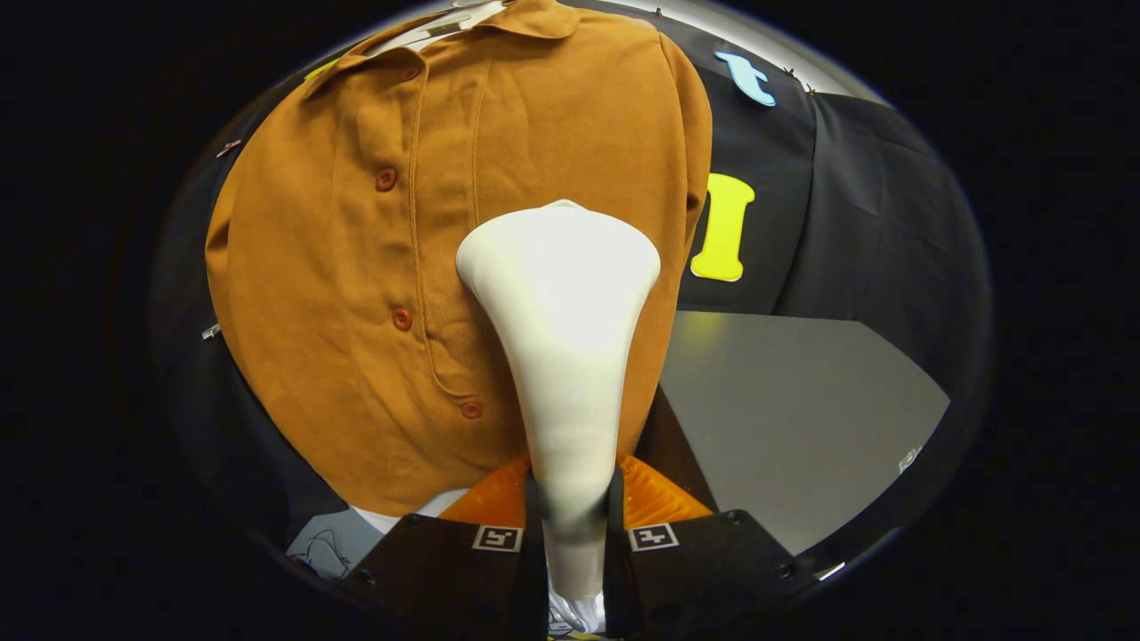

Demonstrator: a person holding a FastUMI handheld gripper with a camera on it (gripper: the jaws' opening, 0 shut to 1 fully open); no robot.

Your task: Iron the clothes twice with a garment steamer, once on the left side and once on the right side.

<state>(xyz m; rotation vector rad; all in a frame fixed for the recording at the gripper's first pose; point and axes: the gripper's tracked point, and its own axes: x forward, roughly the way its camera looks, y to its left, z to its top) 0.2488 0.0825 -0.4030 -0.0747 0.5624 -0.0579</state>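
Note:
A mustard-brown shirt (356, 267) with a collar and a row of reddish buttons hangs upright on the booth wall. My gripper (570, 507) is shut on the narrow handle of a white garment steamer (561, 312), both fingers pressing its sides. The steamer's wide head points away from me and rests against the shirt's right half, to the right of the button placket, at about mid height. The contact face of the head is hidden from me.
A grey table top (784, 409) lies to the right, beyond the shirt's lower right edge. Black cloth wall (846, 223) stands behind it. A thin cable (325, 552) lies below the shirt's hem on the left.

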